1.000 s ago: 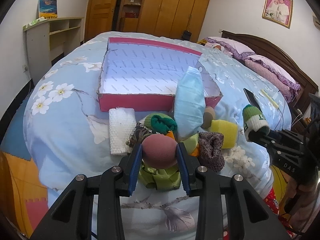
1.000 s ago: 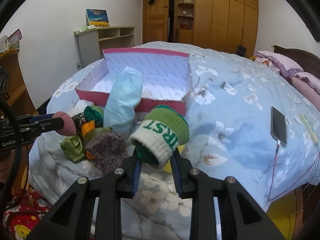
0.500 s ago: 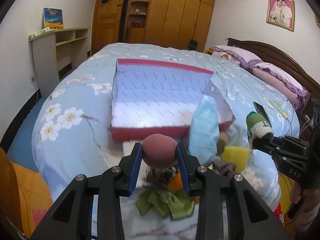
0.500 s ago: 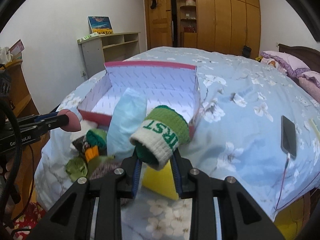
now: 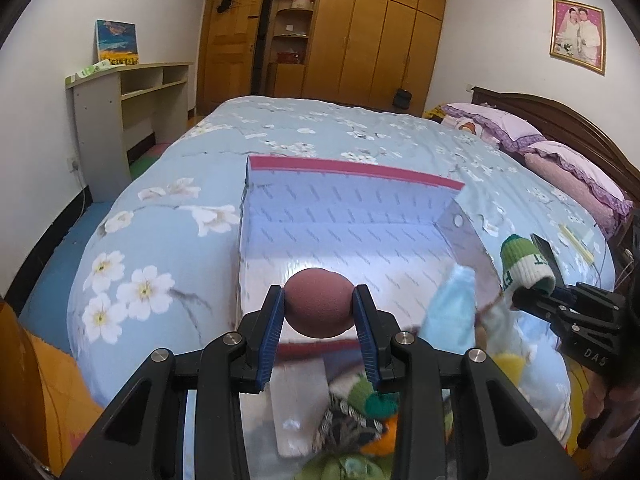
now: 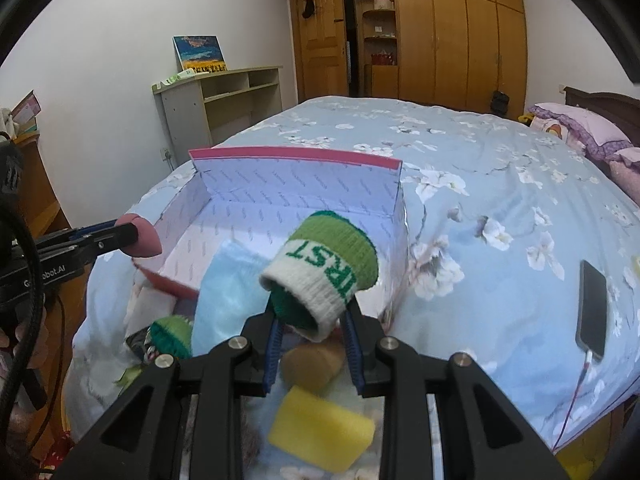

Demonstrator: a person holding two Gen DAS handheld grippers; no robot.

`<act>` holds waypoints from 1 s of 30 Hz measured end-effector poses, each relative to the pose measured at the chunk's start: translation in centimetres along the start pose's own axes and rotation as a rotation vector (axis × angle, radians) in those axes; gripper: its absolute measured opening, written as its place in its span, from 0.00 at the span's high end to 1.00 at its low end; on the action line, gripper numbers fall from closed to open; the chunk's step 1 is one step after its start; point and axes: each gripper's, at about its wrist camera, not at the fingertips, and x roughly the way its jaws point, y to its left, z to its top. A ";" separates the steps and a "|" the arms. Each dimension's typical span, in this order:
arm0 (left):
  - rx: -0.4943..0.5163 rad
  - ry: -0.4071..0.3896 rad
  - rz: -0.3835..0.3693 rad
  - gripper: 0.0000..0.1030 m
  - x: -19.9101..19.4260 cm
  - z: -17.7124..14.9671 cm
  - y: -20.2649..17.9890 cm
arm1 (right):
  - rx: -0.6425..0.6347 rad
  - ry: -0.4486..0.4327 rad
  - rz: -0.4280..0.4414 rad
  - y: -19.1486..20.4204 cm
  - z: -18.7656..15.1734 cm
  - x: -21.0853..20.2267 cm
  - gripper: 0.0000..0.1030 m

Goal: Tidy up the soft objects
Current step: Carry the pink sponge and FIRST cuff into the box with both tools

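Bedside: sponge (image 5: 319, 302) clamped between left tool (image 5: 319, 320) fingers.

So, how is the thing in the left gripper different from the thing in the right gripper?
The left gripper holds a round pink sponge ball, smooth and one colour; the right gripper holds a knitted cuff, green and white with letters. The ball is solid, the cuff hollow with an open end. The ball is squeezed across its middle, the cuff pinched at its lower edge. Both are soft and lifted near the pink box.
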 end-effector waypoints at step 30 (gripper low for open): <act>-0.046 0.074 0.047 0.65 9.2 5.1 0.2 | -0.001 0.078 0.010 -1.8 4.7 8.8 0.72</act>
